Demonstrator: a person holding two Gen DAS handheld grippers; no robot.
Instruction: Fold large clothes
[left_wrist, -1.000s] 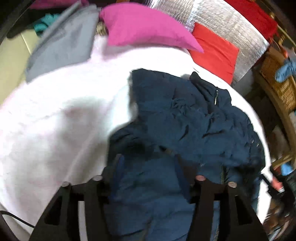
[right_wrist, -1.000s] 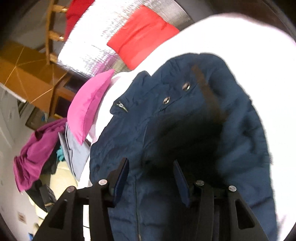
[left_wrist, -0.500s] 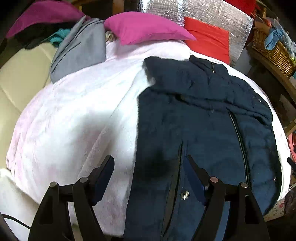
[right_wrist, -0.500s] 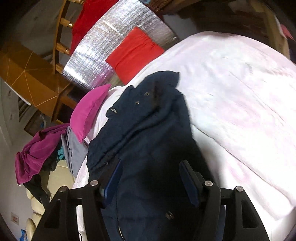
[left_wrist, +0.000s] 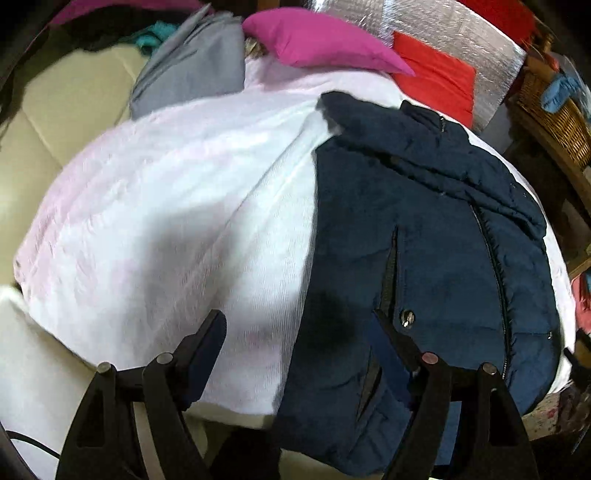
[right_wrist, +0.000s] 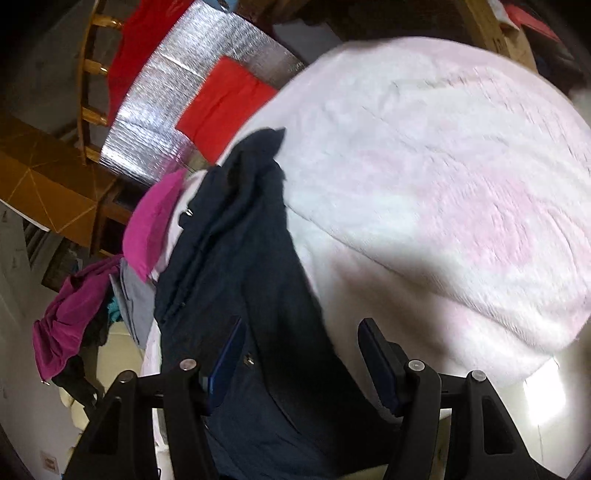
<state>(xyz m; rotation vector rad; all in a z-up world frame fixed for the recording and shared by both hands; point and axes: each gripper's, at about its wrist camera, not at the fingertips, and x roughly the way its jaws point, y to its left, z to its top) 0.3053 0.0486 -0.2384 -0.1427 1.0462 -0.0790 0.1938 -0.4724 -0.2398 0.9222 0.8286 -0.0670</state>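
A navy padded jacket (left_wrist: 436, 240) lies zipped on the pale pink-white blanket (left_wrist: 177, 206), its sleeves folded across the chest and its hem hanging over the near edge. My left gripper (left_wrist: 299, 332) is open and empty, above the jacket's left hem edge. In the right wrist view the jacket (right_wrist: 236, 266) runs away to the left along the blanket (right_wrist: 443, 166). My right gripper (right_wrist: 299, 339) is open and empty above the jacket's near part.
A magenta pillow (left_wrist: 317, 40), a red cushion (left_wrist: 436, 77) and a grey folded garment (left_wrist: 192, 70) lie at the far end. A wicker basket (left_wrist: 554, 114) stands at the right. A silver foil panel (right_wrist: 177, 107) and magenta clothes (right_wrist: 70, 310) are at the left.
Both grippers let go of the jacket, opened and pulled back toward the near edge. The jacket now lies flat with its sleeves folded in.
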